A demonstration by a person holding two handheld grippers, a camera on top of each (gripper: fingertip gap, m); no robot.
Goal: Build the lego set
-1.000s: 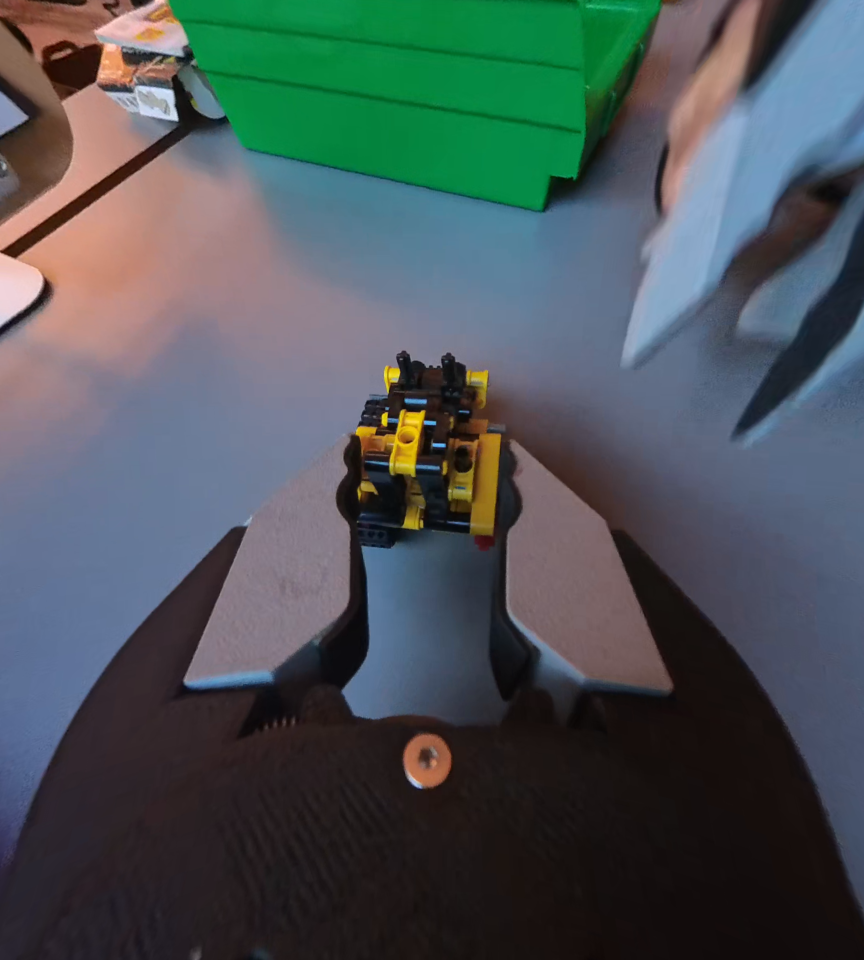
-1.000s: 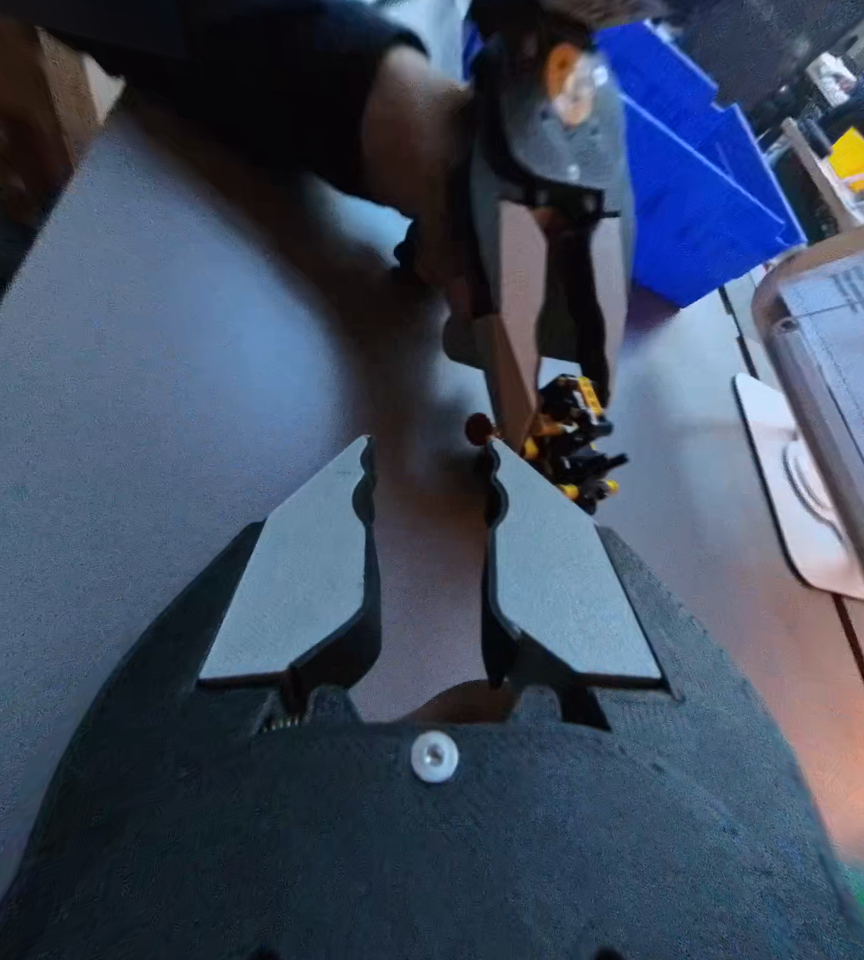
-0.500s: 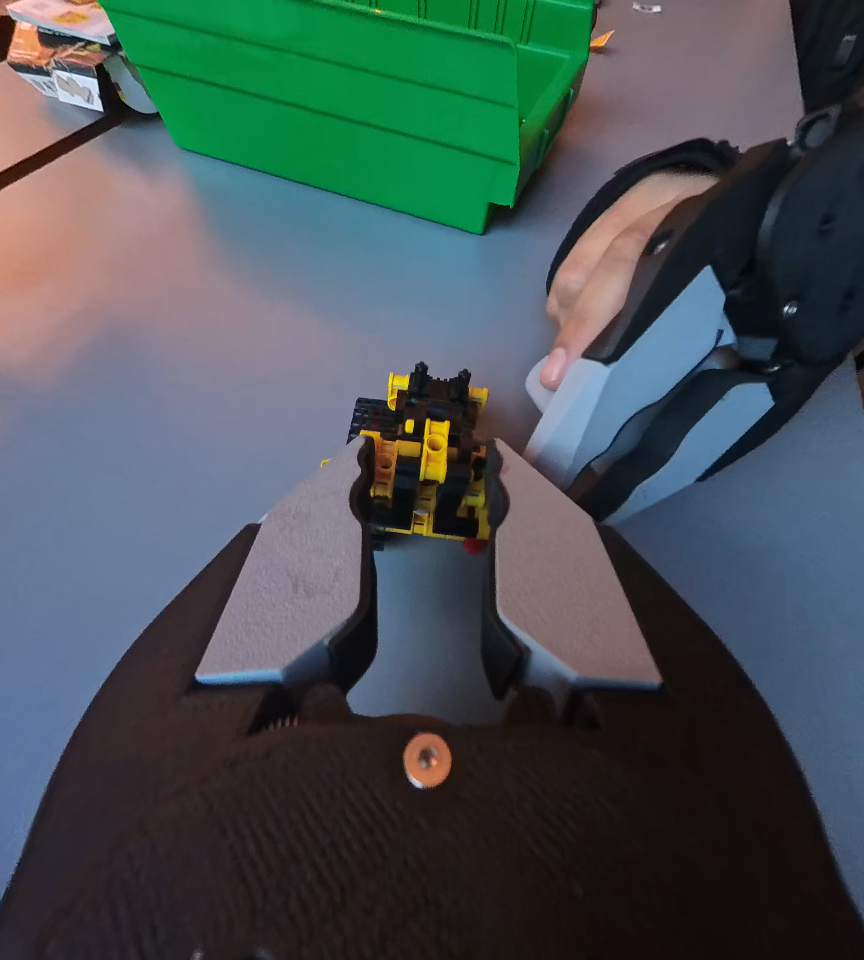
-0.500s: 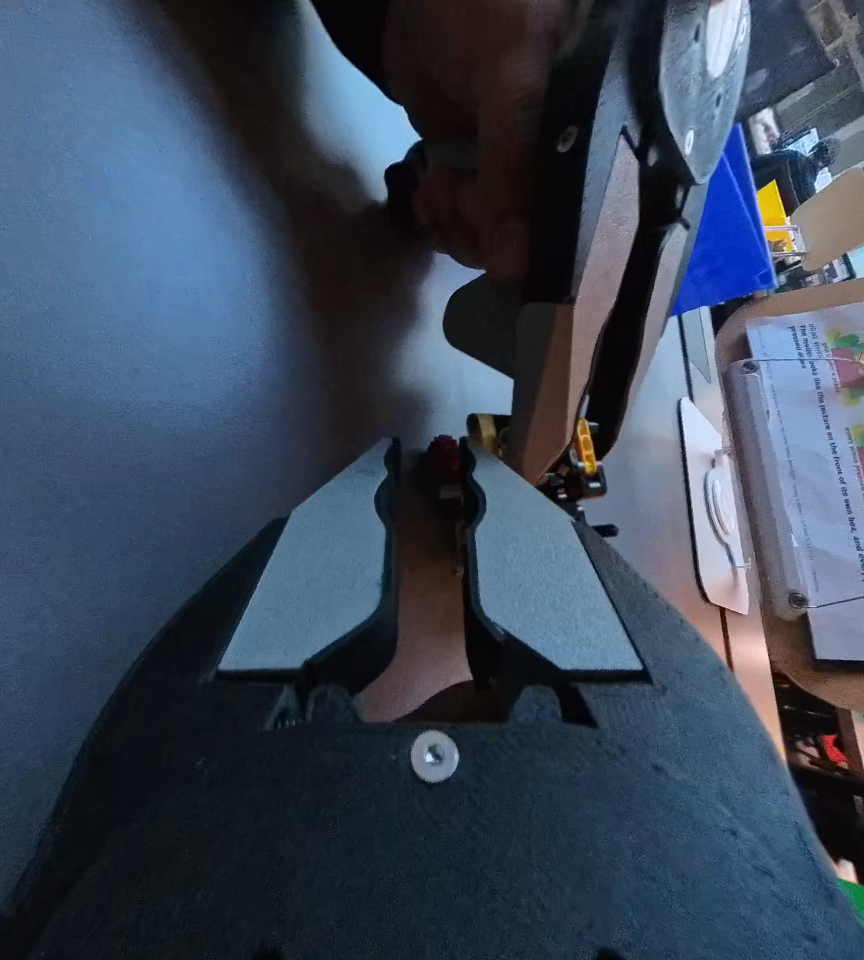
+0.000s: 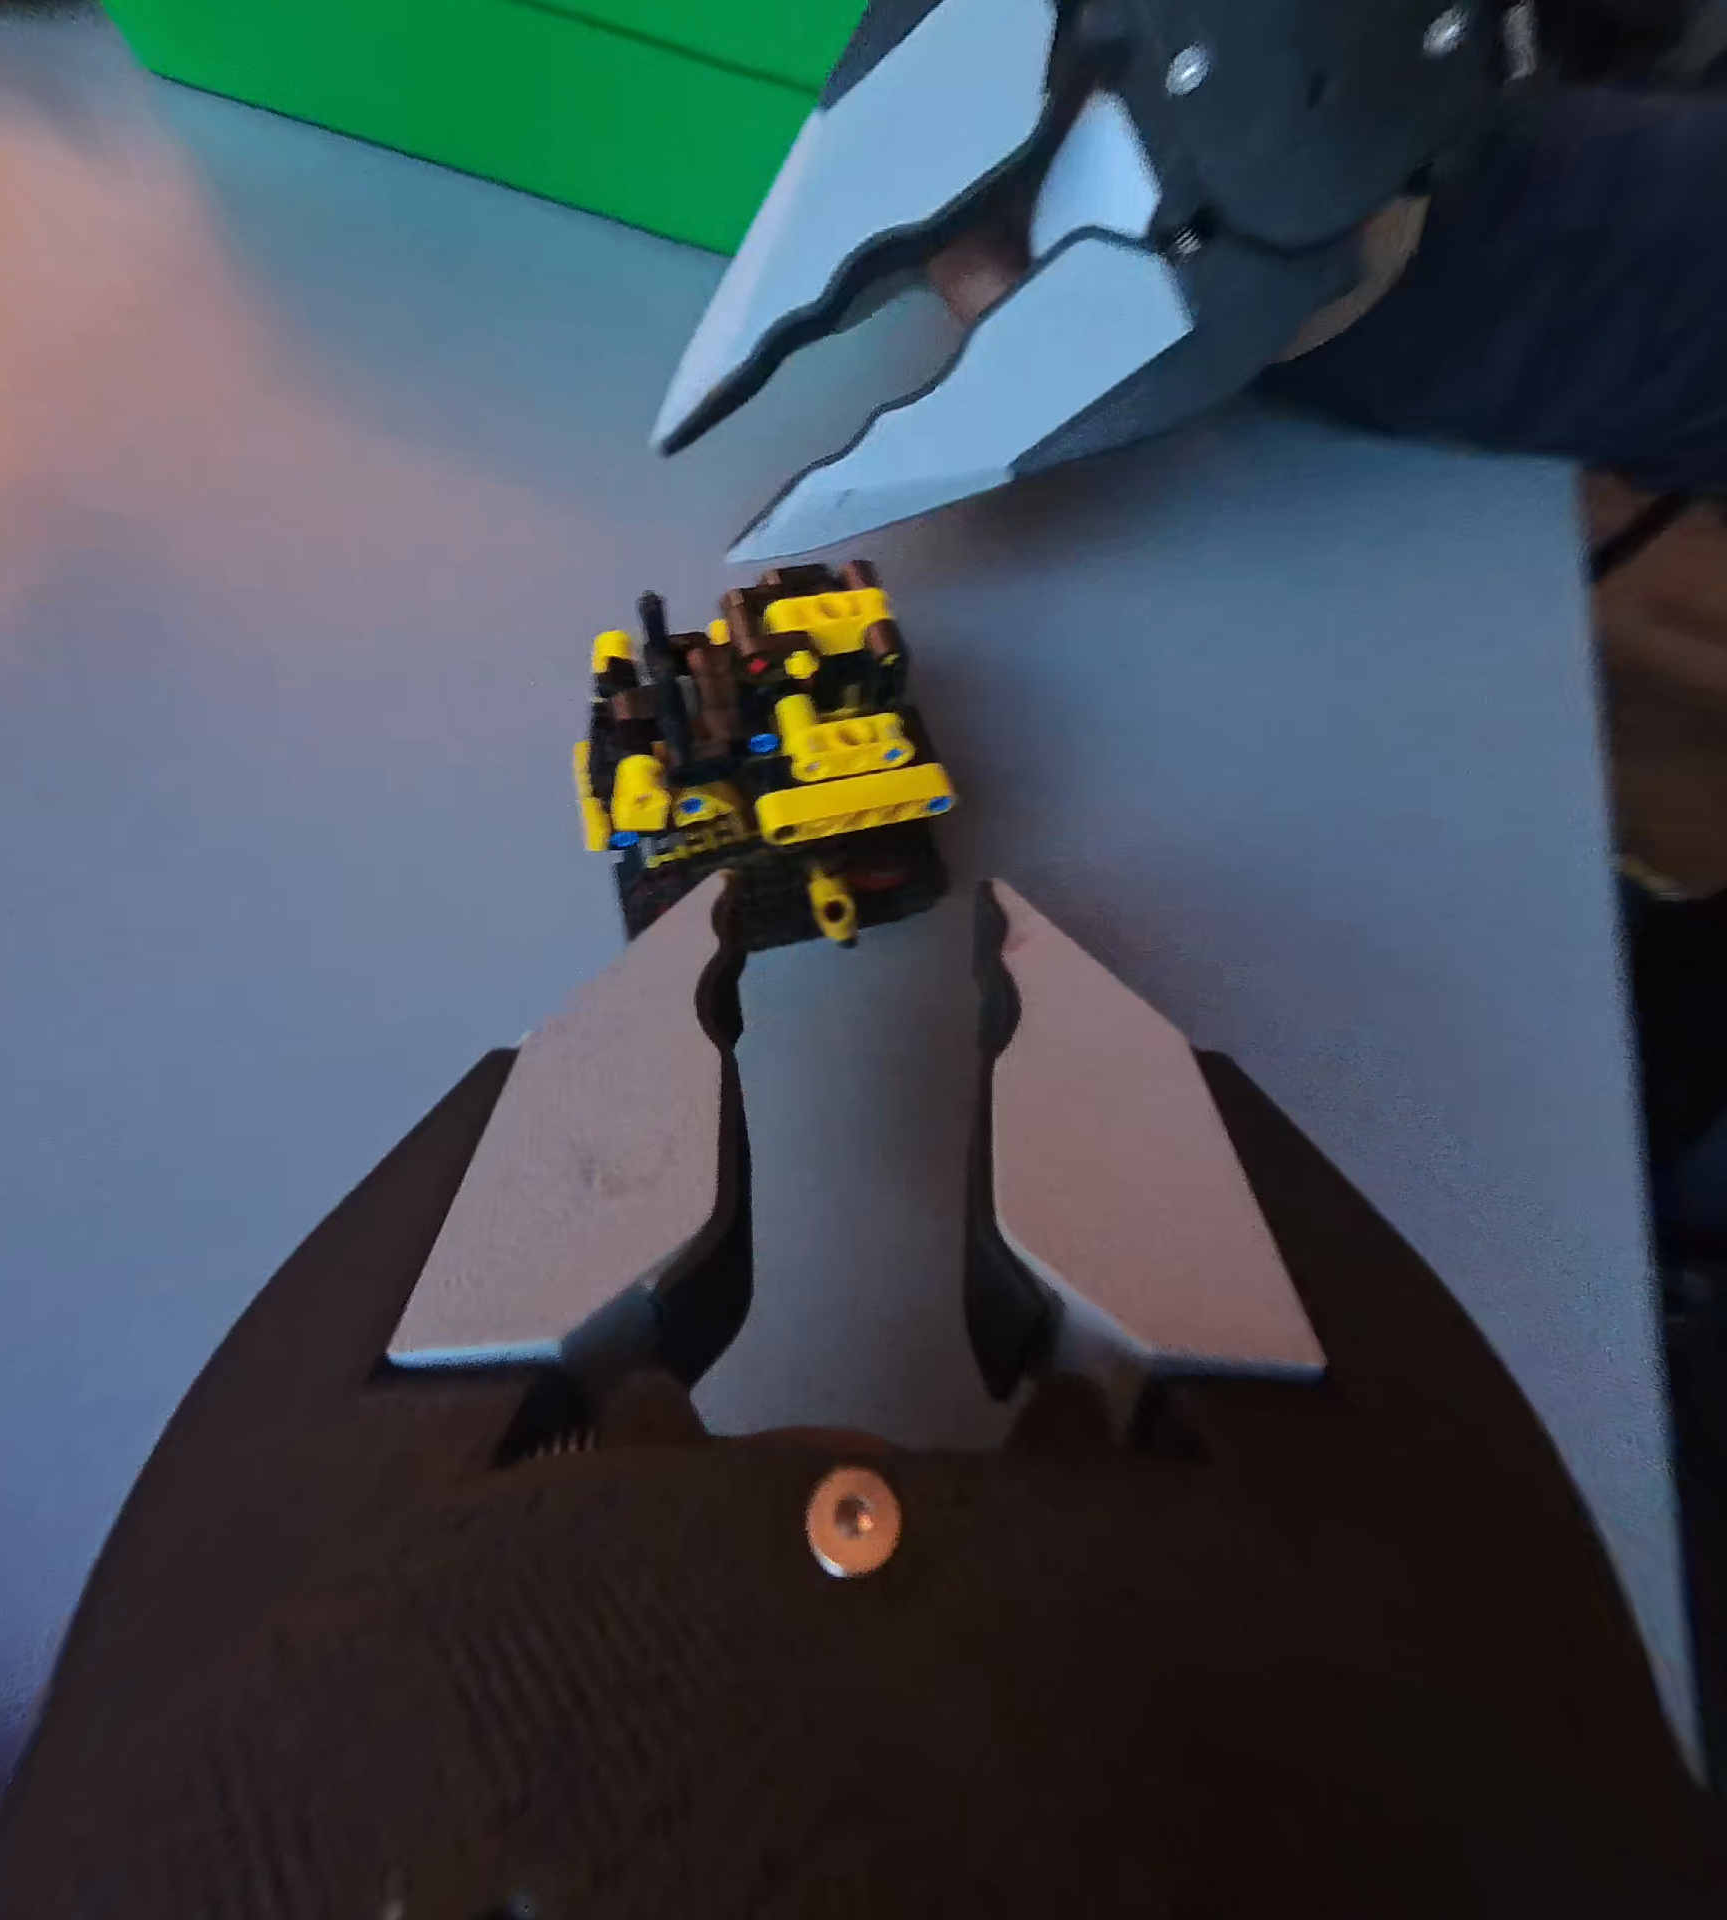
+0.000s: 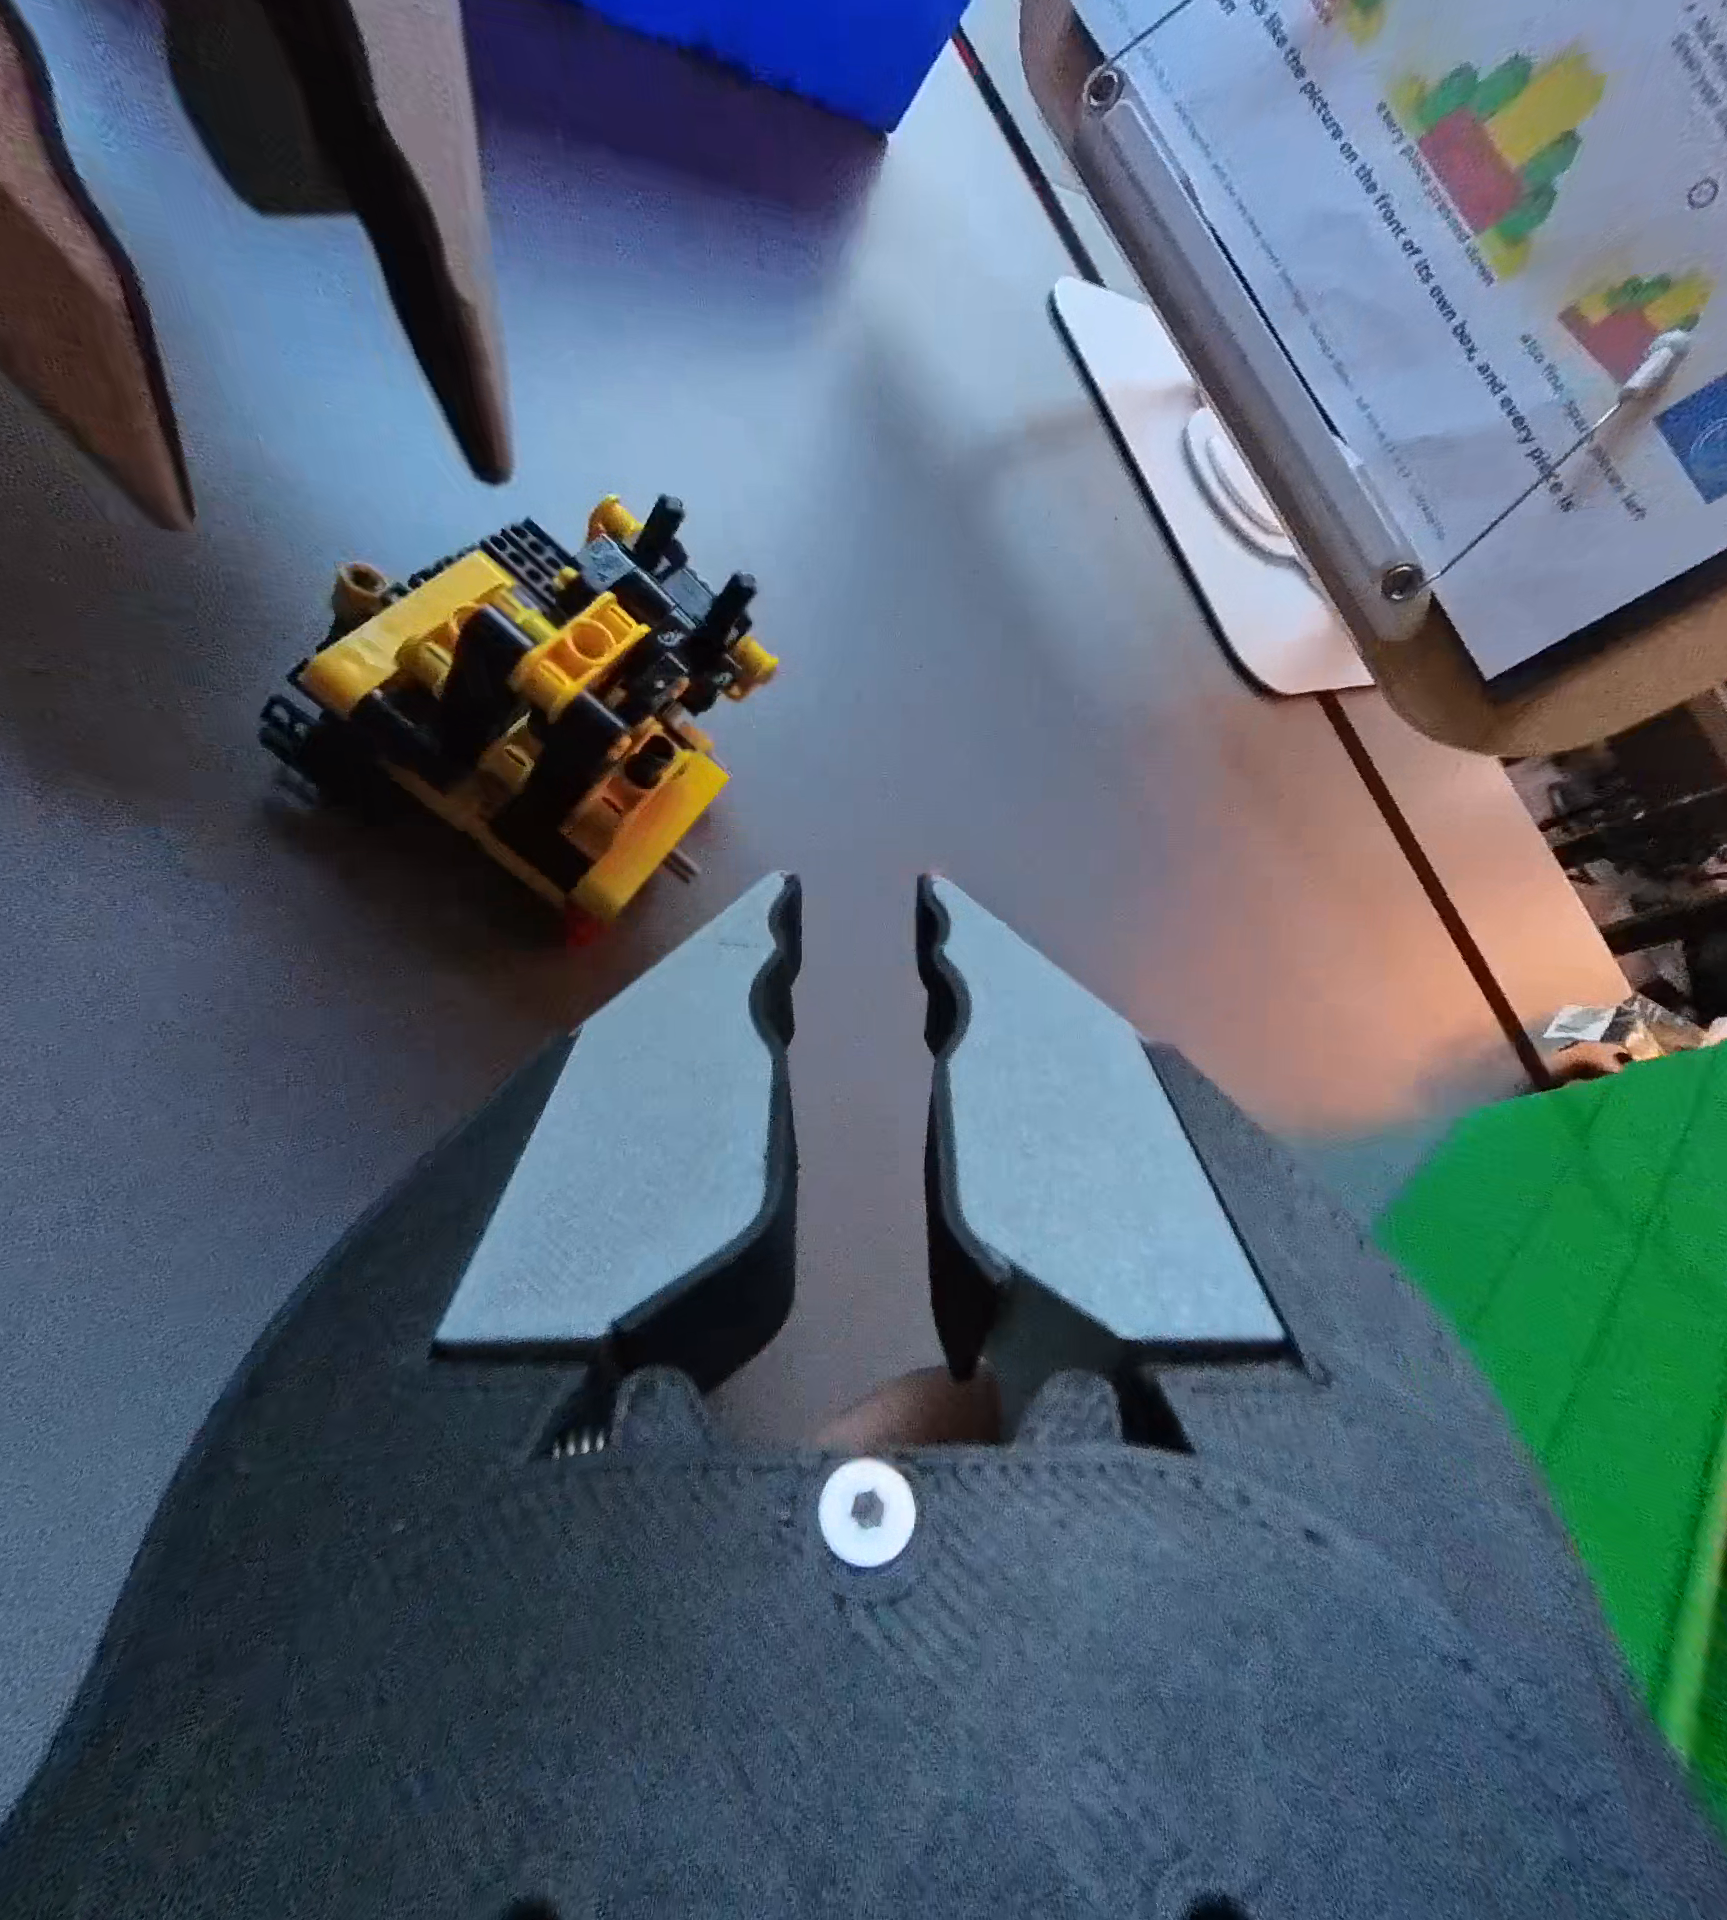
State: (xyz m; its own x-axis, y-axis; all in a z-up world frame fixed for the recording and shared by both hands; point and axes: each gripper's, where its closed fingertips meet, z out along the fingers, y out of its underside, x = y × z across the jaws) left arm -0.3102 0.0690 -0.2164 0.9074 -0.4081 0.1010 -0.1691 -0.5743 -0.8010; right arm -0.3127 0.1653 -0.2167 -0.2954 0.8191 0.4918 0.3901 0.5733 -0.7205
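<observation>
The yellow-and-black lego vehicle (image 5: 765, 748) sat free on the grey table (image 5: 215, 831), near its right edge, with nothing gripping it. The left gripper (image 5: 854, 914) was spread, holding nothing, tips just short of the model's near end; the right gripper (image 6: 857, 894) was parted and empty too, model off to its left. Risk as judged: a left fingertip (image 5: 672, 935) could nudge the loose model, skew it or pop a small pin such as the yellow one (image 5: 831, 912) at the near end. A fast re-grab might crush protruding black pegs. Versus 0.5 s ago: the left jaws then clamped the model, now released and backed off; the right gripper had lifted away from the model's side. A green bin (image 5: 526, 94) stood behind.
</observation>
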